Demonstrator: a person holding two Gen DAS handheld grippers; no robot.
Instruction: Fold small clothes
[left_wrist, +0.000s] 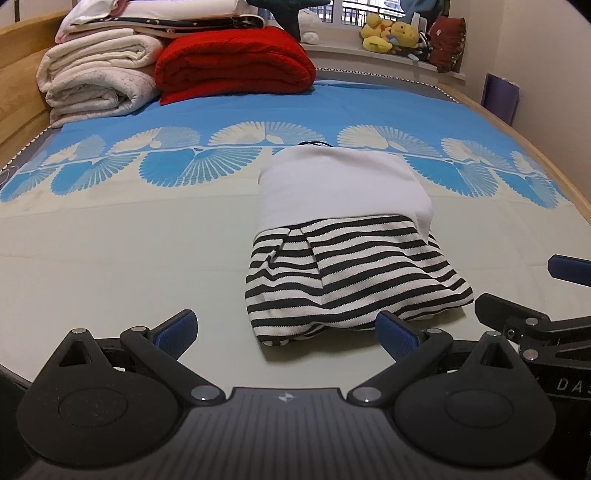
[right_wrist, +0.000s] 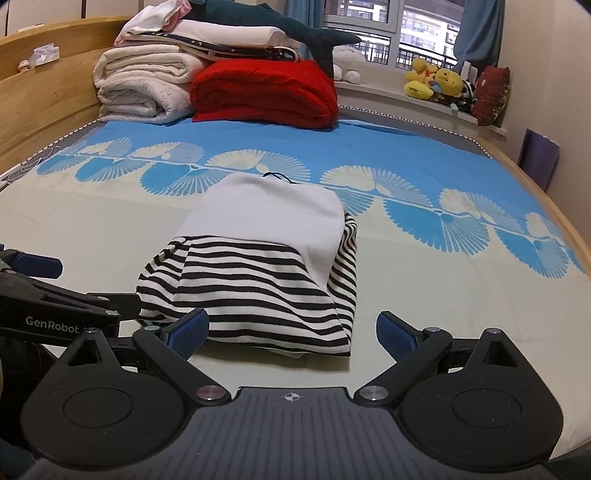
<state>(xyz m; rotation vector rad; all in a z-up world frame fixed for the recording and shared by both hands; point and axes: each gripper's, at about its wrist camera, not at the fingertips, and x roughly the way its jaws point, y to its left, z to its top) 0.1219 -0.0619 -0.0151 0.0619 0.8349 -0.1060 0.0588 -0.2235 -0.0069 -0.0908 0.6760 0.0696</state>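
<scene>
Nearest to me are my two tools. My left tool (left_wrist: 286, 334) is spread wide with nothing between its blue pads, and its right pad sits just at the near hem of the garment. My right tool (right_wrist: 291, 334) is equally wide and empty, its left pad close against the same hem. Both hover low over the bed sheet (left_wrist: 110, 240), side by side.

Just beyond them lies the small striped garment (left_wrist: 343, 280), black and white, already doubled into a compact bundle with a plain white panel (left_wrist: 340, 184) folded over its far half. It rests flat on the pale part of the sheet, roughly midway across the bed. A thin dark cord pokes out at its far edge.

I judge the folding nearly finished; what seems left is one more fold or a tidy-up. To do that well, I would take the two near corners of the hem evenly, one per tool, pinch through all layers so none slips, and carry them forward together so the edges stay square.

Far back, a red blanket (left_wrist: 236, 62) and stacked white blankets (left_wrist: 99, 77) sit at the head of the bed, well apart.
</scene>
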